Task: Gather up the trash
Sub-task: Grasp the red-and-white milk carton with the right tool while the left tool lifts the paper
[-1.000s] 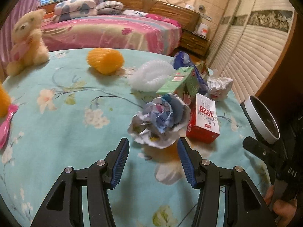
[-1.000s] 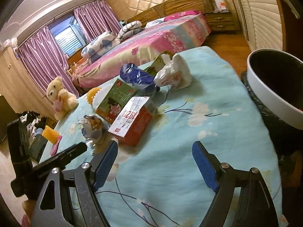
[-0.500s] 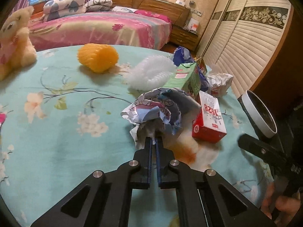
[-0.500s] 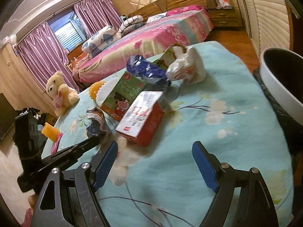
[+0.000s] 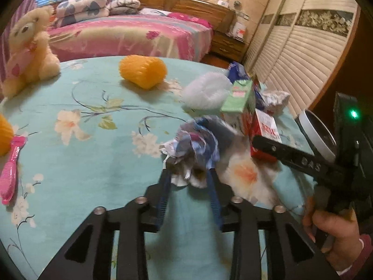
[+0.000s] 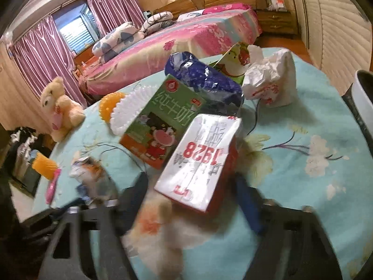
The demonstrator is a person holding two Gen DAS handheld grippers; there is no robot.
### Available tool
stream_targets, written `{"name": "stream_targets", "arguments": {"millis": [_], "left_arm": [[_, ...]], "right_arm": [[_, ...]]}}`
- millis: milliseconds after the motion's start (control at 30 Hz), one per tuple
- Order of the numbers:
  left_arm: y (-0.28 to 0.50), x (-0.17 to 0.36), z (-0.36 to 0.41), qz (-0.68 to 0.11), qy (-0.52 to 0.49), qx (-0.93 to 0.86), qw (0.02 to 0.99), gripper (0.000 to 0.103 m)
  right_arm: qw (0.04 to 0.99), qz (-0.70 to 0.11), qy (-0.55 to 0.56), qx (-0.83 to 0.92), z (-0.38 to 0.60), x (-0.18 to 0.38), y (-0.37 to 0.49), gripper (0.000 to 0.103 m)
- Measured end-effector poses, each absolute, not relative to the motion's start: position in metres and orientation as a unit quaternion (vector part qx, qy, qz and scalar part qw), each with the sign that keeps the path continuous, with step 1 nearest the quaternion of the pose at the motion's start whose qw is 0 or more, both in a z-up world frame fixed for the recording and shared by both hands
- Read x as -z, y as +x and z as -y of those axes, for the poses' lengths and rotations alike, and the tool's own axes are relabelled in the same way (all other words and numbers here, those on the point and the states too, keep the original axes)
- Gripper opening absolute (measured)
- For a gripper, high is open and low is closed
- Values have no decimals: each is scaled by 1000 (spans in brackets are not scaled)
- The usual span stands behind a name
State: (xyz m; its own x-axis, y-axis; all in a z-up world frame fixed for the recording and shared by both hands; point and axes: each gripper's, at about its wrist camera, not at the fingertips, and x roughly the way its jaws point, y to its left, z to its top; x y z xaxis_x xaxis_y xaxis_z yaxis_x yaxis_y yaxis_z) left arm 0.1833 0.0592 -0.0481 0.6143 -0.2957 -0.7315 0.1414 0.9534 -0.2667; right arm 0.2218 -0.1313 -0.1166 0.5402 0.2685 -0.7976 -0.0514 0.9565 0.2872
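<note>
The desk (image 5: pixel 88 107), under a pale blue flowered cloth, still carries nearly all its litter, so the collecting looks barely begun: nothing visibly sits in the white-rimmed bin (image 5: pixel 317 135) off to the right of both tools. Largest of the trash is the green milk carton (image 6: pixel 160 121), lying flat ahead and left of the right hand-held gripper (image 6: pixel 191 200) with its long axis running away toward the bed. Next comes the red and white box (image 6: pixel 200 161), directly between this tool's fingers, lying on its side, its long axis pointing away and a little rightward, its printed top upside down to the camera; the jaws are closing around it, though blur hides whether the pads press yet. Beyond it lie a blue foil bag (image 6: pixel 205 79) and a crumpled white bag (image 6: pixel 270 81). Smallest is the crumpled paper wad (image 5: pixel 195 147), roundish with no clear axis, sitting at the fingertips of the left hand-held gripper (image 5: pixel 188 184), whose jaws are opening with the wad's lower edge between them.
</note>
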Motion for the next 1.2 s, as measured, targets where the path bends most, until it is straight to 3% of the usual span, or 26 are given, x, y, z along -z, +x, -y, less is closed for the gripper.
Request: {"name": "stream_targets", "arguments": {"millis": [67,200,300,367,433,500,567,633,733,900,1067,1200], "left_arm": [[186,49,-59,-421,-101,111,895,49],[197,55,-45,-434,-101,107,889,52],[201,54,-33,-435,-97,110,888,54],[200,52,-25,-428,-89,112,893,62],[201,51,-19,-418,-81,106,898,62],[205,53,-14,-415,-75,101,901,56],[209,57,-10,-421,-73,100,899,20],[212,61,-7,-429,-77,104,894,7],[209,61,-2,-424,-66,104,897,1],[195,58,6,-421,-61,111,898,0],[178,50,13,-415,-57,119,900,0],[168,42,18,-410,-51,121,902,0]], "right_arm": [[869,-470,117,-97,134,116,220,63],[873,-463,110,-105,147,108,209,52],[872,-465,113,-108,160,105,203,52],[871,-463,119,-110,169,103,198,52],[872,-461,122,-108,179,102,194,52],[873,-459,126,-108,187,100,192,52],[873,-458,129,-108,194,100,190,52],[873,-456,133,-108,198,99,189,52],[874,-454,135,-108,203,98,186,51],[868,-459,159,-105,214,102,185,53],[861,-470,171,-92,217,106,195,62],[865,-465,168,-88,215,109,196,60]]}}
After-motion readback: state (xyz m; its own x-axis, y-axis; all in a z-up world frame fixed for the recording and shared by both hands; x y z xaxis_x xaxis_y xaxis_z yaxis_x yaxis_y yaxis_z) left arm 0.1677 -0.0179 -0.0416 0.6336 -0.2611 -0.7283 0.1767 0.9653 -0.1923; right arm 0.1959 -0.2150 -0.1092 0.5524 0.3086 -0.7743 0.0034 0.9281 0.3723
